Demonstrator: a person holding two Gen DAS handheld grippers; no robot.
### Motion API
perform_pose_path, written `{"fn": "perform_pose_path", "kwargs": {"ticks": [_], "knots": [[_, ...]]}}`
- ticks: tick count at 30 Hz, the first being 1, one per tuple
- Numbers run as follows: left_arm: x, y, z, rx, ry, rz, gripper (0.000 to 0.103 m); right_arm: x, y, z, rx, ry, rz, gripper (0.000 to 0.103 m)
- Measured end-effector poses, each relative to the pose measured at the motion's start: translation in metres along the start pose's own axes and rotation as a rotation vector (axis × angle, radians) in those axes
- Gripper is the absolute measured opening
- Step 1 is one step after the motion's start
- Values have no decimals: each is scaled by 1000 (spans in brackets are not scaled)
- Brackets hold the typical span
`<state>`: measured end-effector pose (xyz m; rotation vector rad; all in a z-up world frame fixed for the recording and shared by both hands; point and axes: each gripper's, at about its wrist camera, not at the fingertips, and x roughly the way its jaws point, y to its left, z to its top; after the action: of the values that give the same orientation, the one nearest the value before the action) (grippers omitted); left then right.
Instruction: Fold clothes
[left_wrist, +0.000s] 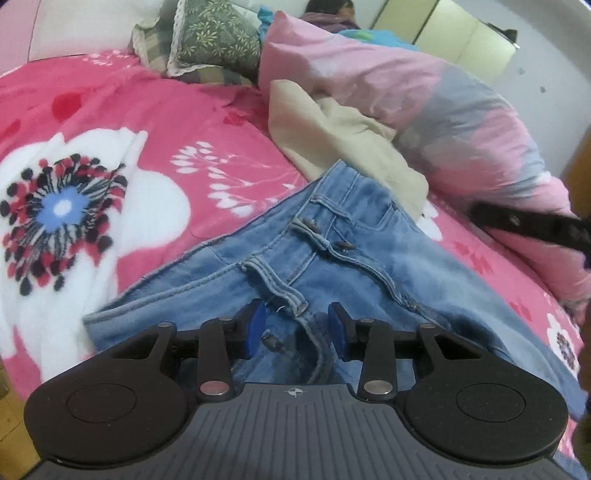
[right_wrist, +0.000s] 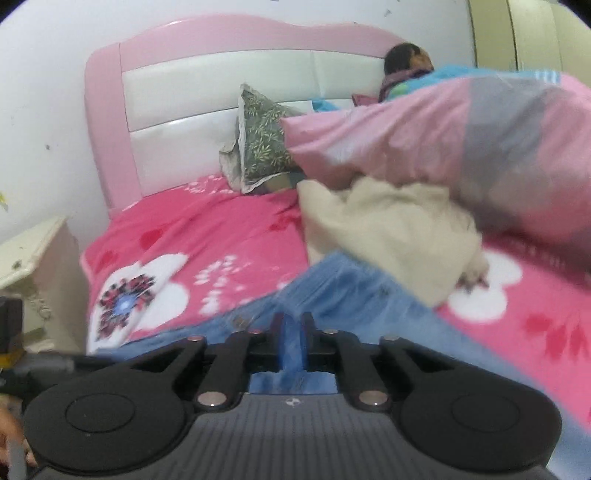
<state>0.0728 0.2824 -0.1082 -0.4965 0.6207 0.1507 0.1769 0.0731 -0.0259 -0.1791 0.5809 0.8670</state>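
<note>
Light blue jeans (left_wrist: 303, 251) lie on the pink flowered bedspread (left_wrist: 122, 122), waistband toward the pillows. My left gripper (left_wrist: 297, 326) is open just above the jeans' fly, blue pads apart and holding nothing. In the right wrist view the jeans (right_wrist: 343, 295) are blurred, and my right gripper (right_wrist: 293, 341) is shut on a fold of the denim, which shows between its pads. A beige garment (left_wrist: 332, 136) lies crumpled past the waistband; it also shows in the right wrist view (right_wrist: 388, 236).
A pink and grey duvet (left_wrist: 424, 99) is heaped at the right, over a person lying by the headboard (right_wrist: 221, 92). A green patterned pillow (left_wrist: 210, 40) leans at the bed's head. A cream nightstand (right_wrist: 33, 251) stands left of the bed.
</note>
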Motion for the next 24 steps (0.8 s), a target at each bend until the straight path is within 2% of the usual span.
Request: {"fn": "perform_pose_path", "kwargs": {"ticks": [2,5,7,12,15,17,18,19,20,24], "knots": [[2,-1,0,-20,-15,11,37,22,0,9,-28,17,12,25],[4,-1,-2,-51,-49,38,33,53,6,15,-72,52,34,30],[4,-2,-3,-64,-79,63,21,75,10,17,-99,70,44,32],[6,-3,-6,-82,-132,97,10,124,8,20,-127,142,59,33],[6,-4,-8,-85,-161,106,2,152,5,15,-142,229,70,35],[4,-2,-9,-99,-181,100,1,167,5,10,-146,274,76,36],[2,-1,-9,-106,-192,96,1,167,5,9,-141,268,74,35],[1,-1,-10,-110,-206,95,0,165,5,9,-141,262,67,27],[-1,0,-10,-117,-218,92,0,164,5,9,-145,255,56,5],[-7,5,-10,-154,-253,72,0,158,5,11,-145,223,34,4]]}}
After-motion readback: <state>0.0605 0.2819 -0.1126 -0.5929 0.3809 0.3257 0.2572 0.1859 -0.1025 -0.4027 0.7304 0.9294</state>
